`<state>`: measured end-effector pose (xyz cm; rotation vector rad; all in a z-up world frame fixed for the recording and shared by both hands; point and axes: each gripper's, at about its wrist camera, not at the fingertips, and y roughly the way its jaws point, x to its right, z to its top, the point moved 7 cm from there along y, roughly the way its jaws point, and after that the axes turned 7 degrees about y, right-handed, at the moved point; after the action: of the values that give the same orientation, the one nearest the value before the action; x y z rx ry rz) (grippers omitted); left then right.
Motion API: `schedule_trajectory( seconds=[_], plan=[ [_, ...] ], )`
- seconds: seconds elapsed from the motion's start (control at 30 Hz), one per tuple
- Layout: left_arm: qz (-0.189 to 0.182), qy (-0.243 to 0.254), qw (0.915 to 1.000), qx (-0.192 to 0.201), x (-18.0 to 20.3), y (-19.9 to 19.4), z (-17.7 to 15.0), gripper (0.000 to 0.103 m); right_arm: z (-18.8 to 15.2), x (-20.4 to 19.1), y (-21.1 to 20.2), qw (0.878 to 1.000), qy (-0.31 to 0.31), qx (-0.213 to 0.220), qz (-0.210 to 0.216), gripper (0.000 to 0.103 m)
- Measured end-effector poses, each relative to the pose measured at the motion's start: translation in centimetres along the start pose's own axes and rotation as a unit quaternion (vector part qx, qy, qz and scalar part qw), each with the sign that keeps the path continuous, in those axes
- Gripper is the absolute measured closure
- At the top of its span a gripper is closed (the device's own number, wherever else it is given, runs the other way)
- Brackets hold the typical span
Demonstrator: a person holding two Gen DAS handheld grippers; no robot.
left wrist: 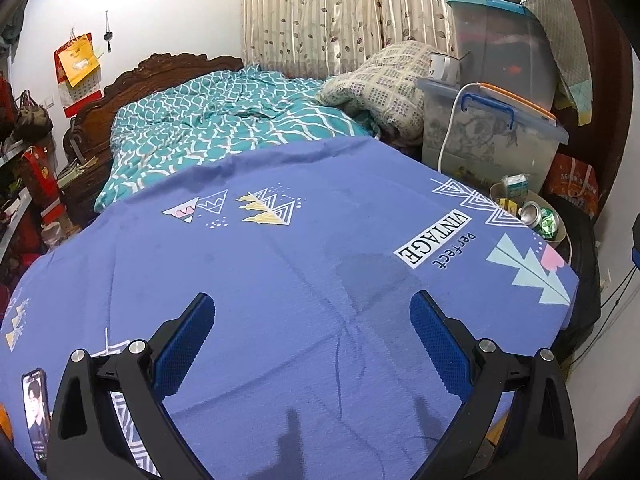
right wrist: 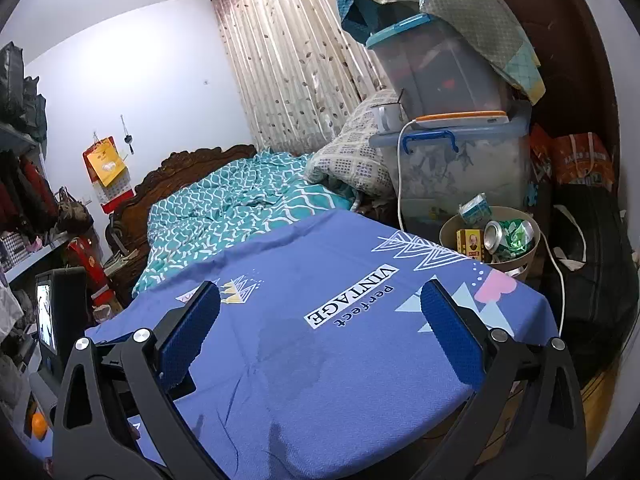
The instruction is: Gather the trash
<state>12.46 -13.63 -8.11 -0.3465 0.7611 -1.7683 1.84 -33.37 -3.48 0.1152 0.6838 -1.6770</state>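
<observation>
Both grippers sit nearest the lens, jaws spread wide with nothing between them: left gripper (left wrist: 312, 344) and right gripper (right wrist: 320, 332), each over the blue cloth.

Blue cloth (right wrist: 320, 360) covers the worktop; no loose trash shows on it, only a damp-looking dark patch near the middle.

Bin (right wrist: 448, 232), beige and round, stands just off the worktop's far right corner, beside the stacked storage boxes. It lies ahead and to the right of both grippers; the right gripper appears the nearer.

Count inside the bin, by what shows:
- one crushed green can (right wrist: 508, 236), lying on its side, open end toward the worktop
- one green-and-white carton (right wrist: 476, 208), tilted
- one small yellow box (right wrist: 472, 242), upright

Judgement: collecting looks nearly or fully done.
</observation>
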Motion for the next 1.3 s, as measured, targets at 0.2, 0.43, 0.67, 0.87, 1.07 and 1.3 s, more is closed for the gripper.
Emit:
schedule_trajectory(
  seconds=[0.2,0.43,0.67,0.87,1.07,1.3],
  plan=[
    [-0.006,0.004,1.0000,-0.004,0.2,0.2,-0.2,0.009,-0.3,0.5,0.2,1.000,0.004,-0.002,-0.002,0.004],
    [-0.023,0.002,0.9997,0.002,0.3,0.0,-0.3,0.009,-0.7,1.0,0.9,1.000,0.014,-0.013,-0.003,0.004],
    [-0.017,-0.001,0.9999,0.002,0.1,0.0,-0.1,0.009,-0.7,1.0,1.0,1.000,0.015,-0.014,-0.004,0.004],
    [-0.005,0.000,1.0000,0.003,0.0,0.0,0.1,0.009,-0.8,1.1,1.3,1.000,0.018,-0.017,-0.004,0.004],
    [0.007,0.011,0.9999,0.003,0.2,0.0,0.1,0.009,-1.0,1.2,1.4,1.000,0.018,-0.019,-0.004,0.004],
    [0.016,0.015,0.9997,0.005,0.2,-0.1,0.2,0.009,-1.1,1.5,1.5,1.000,0.022,-0.017,-0.005,0.004]
  ],
)
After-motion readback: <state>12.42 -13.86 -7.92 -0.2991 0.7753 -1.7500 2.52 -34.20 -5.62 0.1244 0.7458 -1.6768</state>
